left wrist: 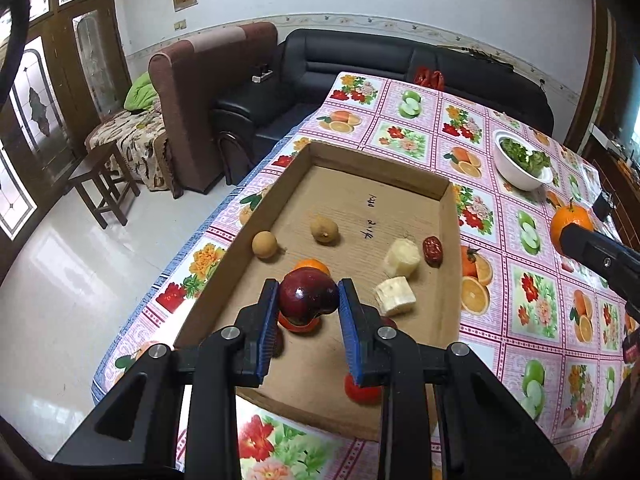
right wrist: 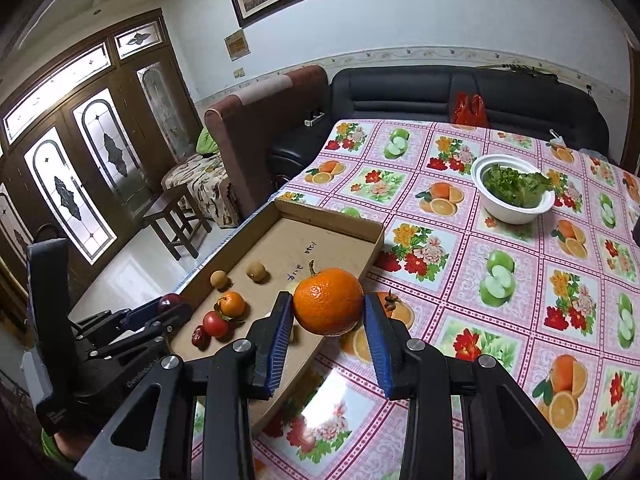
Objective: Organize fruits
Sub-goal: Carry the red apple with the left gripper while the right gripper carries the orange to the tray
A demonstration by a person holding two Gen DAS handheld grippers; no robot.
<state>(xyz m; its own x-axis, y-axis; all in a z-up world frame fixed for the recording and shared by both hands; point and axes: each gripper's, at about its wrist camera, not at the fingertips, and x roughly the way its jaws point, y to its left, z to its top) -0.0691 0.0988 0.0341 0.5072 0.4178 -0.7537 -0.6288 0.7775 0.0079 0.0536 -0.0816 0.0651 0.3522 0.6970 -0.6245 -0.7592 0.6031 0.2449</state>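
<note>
My left gripper (left wrist: 309, 296) is shut on a dark red apple (left wrist: 308, 294) and holds it above the near part of a shallow cardboard tray (left wrist: 376, 168). My right gripper (right wrist: 326, 314) is shut on a large orange (right wrist: 328, 300) with a stem, held above the tray's right wall (right wrist: 360, 276). The tray holds two longans (left wrist: 324, 230), a small orange (left wrist: 314, 266), two pale fruit chunks (left wrist: 402, 258), a red date (left wrist: 433, 250) and small tomatoes (right wrist: 215, 323). The right gripper's orange also shows at the right of the left wrist view (left wrist: 570, 224).
The table (right wrist: 520, 280) has a pink fruit-print cloth. A white bowl of greens (right wrist: 512, 190) stands at the far right. A black sofa (right wrist: 440, 92), a brown armchair (right wrist: 260, 120) and a wooden stool (right wrist: 176, 220) stand beyond the table's left and far edges.
</note>
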